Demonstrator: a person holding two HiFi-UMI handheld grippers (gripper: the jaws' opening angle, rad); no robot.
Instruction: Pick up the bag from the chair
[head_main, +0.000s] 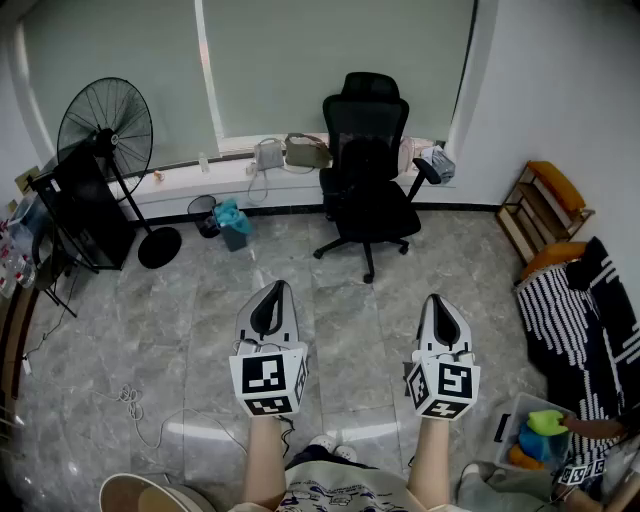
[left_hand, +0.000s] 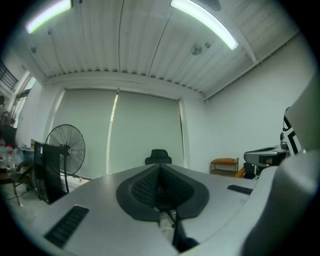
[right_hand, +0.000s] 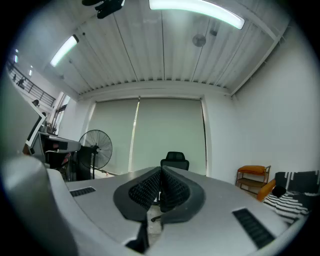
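Note:
A black office chair (head_main: 365, 175) stands by the window at the back; I see nothing light-coloured lying on its dark seat. A grey bag (head_main: 436, 163) rests on the sill right beside its armrest. On the sill to the left are a pale grey bag (head_main: 268, 155) and an olive bag (head_main: 307, 150). My left gripper (head_main: 279, 287) and right gripper (head_main: 437, 299) are held side by side over the floor, well short of the chair, both shut and empty. The chair's headrest (left_hand: 159, 156) shows just past the left gripper (left_hand: 160, 165), and the chair (right_hand: 175, 160) also rises behind the right gripper (right_hand: 161, 169).
A standing fan (head_main: 105, 125) and a black rack (head_main: 85, 215) fill the left side. A bin (head_main: 204, 213) and a teal bag (head_main: 233, 225) sit under the sill. A wooden shelf (head_main: 540, 205), a striped cloth (head_main: 575, 320) and a toy box (head_main: 535, 435) are at the right. A cable (head_main: 130, 400) lies on the floor.

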